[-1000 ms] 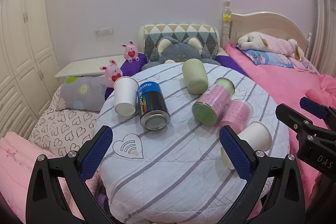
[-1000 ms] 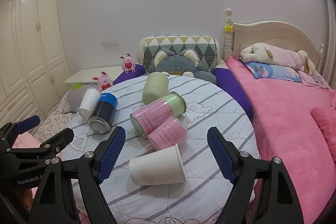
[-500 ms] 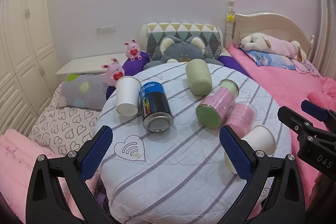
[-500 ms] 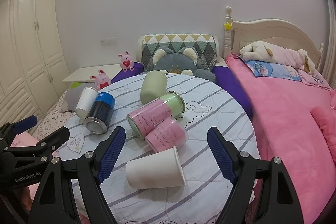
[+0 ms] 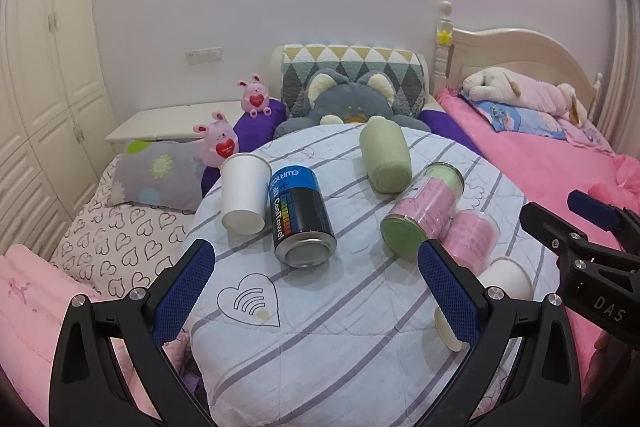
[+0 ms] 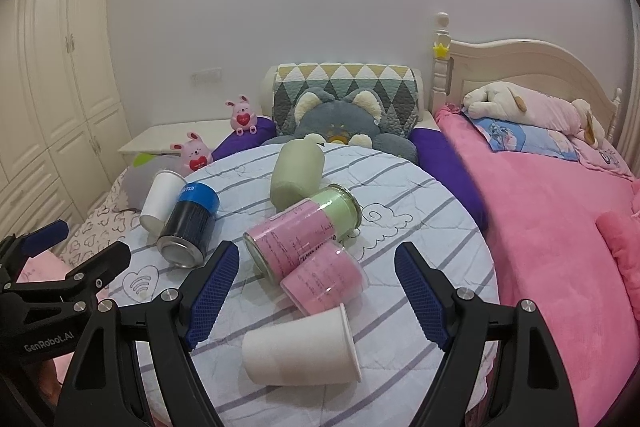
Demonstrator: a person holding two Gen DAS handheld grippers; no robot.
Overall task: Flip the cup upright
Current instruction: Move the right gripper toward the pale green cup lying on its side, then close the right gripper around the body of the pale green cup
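The white paper cup (image 6: 300,349) lies on its side at the lower centre of the right wrist view, rim toward the right of the frame, base toward the left, resting on the striped quilted cover of the round worktop (image 6: 420,195). It looks light and thin-walled, so it would likely crush or skid under a hard pinch; a gentle grasp across the middle of the wall, away from the flexible rim, seems the safest hold before turning it onto its base. Its inside is not visible from here.

The right gripper (image 6: 316,295) hangs just above and behind the cup, jaws spread wide, holding nothing. In the left wrist view the left gripper (image 5: 316,293) is likewise wide apart and empty, lower centre of frame.

Just beyond the cup, touching or nearly so, lies a pink-labelled clear tumbler (image 6: 324,277), and against that a pink and green jar (image 6: 300,233), both on their sides. A pale green cylinder (image 6: 296,173) lies farther back. At the left, a blue and black can (image 6: 190,223) lies beside a second white paper cup (image 6: 160,201), also tipped over.
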